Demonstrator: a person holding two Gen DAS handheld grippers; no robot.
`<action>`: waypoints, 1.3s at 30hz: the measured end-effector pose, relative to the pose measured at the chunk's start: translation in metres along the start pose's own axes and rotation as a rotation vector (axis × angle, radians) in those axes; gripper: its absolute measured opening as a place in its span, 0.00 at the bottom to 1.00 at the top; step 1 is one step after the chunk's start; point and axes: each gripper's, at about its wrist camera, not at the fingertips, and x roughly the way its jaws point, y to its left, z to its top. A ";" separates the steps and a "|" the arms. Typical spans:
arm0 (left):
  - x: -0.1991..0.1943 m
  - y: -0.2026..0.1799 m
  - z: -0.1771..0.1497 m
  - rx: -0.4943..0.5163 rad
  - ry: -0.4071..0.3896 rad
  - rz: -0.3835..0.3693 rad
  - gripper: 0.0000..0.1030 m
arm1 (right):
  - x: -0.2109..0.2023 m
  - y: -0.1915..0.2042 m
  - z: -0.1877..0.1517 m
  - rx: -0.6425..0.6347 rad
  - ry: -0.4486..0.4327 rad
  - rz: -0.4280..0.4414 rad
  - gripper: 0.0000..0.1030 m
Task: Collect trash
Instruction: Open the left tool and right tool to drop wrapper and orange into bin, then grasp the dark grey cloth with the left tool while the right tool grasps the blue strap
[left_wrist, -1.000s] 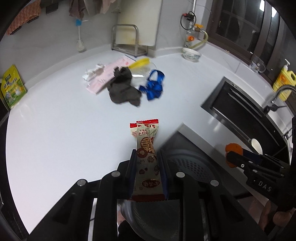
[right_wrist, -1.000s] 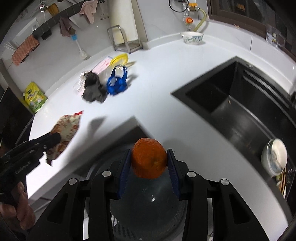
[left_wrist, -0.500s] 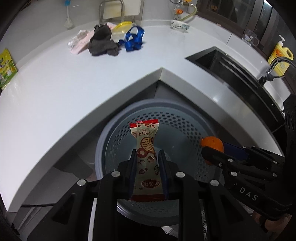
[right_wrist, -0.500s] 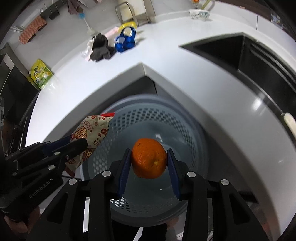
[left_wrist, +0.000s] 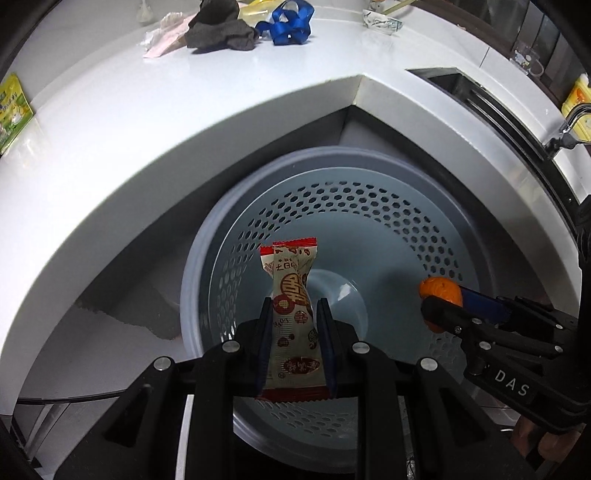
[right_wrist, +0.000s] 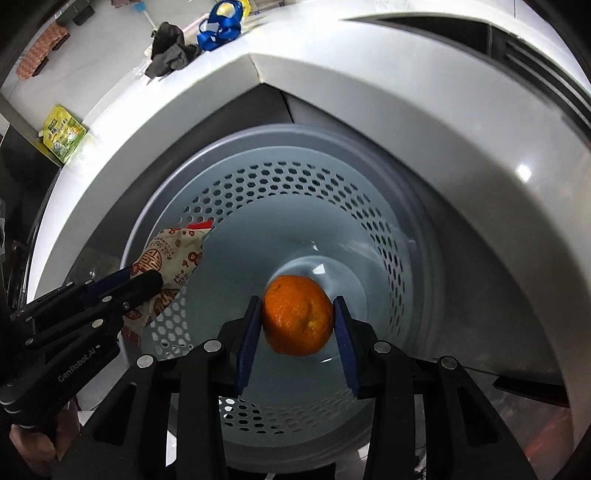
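Hovering over the perforated grey bin (left_wrist: 369, 206) below the white counter's corner (left_wrist: 110, 122), left gripper (left_wrist: 293, 314) clenching a snack wrapper (left_wrist: 291, 295), right gripper (right_wrist: 297, 314) gripping an orange (right_wrist: 297, 319), dark cloth (left_wrist: 221, 27) and blue ribbon (left_wrist: 288, 26) lying on the countertop behind.

Two grippers: left gripper (left_wrist: 293, 314), right gripper (right_wrist: 297, 314). One snack wrapper (left_wrist: 293, 314), one orange (right_wrist: 297, 320), one perforated bin (left_wrist: 369, 206). Upper left: one grey cloth (left_wrist: 221, 26), one blue ribbon (left_wrist: 288, 22), one green packet (left_wrist: 13, 110).
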 end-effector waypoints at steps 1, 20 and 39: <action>0.000 0.000 -0.001 -0.002 -0.002 0.001 0.24 | 0.000 0.000 0.001 0.002 0.000 0.001 0.37; -0.017 0.007 -0.004 -0.027 -0.037 0.033 0.57 | -0.018 0.003 0.000 -0.005 -0.033 -0.021 0.61; -0.110 0.046 0.053 -0.063 -0.193 0.071 0.69 | -0.090 0.035 0.041 -0.028 -0.145 0.017 0.63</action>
